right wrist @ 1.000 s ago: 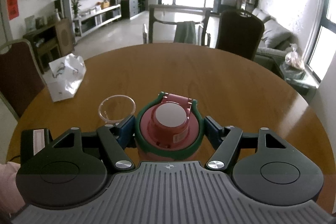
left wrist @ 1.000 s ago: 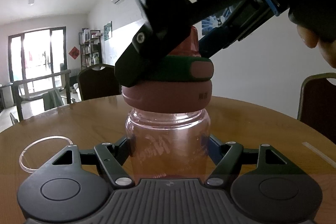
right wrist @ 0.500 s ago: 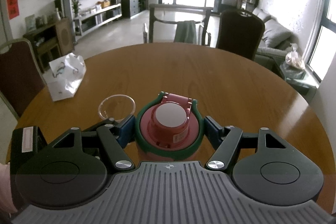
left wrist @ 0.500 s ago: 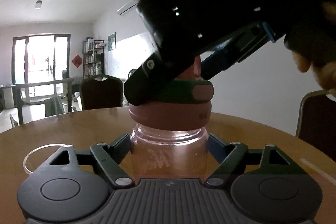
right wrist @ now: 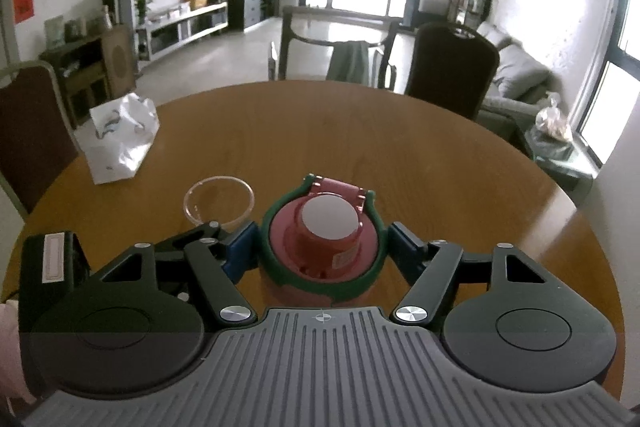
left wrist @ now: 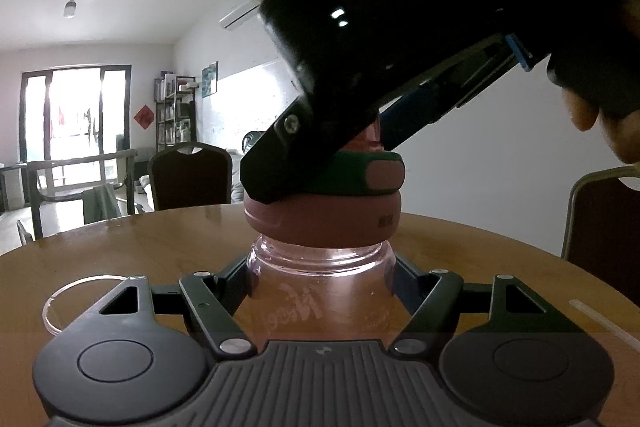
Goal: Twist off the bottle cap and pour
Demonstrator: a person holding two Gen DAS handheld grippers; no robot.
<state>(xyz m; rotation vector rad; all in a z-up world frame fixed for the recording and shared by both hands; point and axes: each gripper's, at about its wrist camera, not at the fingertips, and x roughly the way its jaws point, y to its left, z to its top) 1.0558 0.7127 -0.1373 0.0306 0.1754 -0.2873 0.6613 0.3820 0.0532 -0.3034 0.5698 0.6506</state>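
Two grippers are engaged on one clear pink plastic bottle (left wrist: 320, 303), which stands upright on the round wooden table (right wrist: 400, 147). The bottle's body is pinched by the left gripper (left wrist: 320, 291), while the red screw cap with a green carry loop (right wrist: 324, 243) is clamped from above by the right gripper (right wrist: 320, 247). The cap is seen seated on the neck, so unscrewing and pouring are judged outstanding. What the bottle holds cannot be told. Just beyond, a small clear glass bowl (right wrist: 219, 205) appears empty.

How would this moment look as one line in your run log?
step: unscrewing | left claw: shut on bottle | right claw: shut on cap | bowl: empty | pour: not yet
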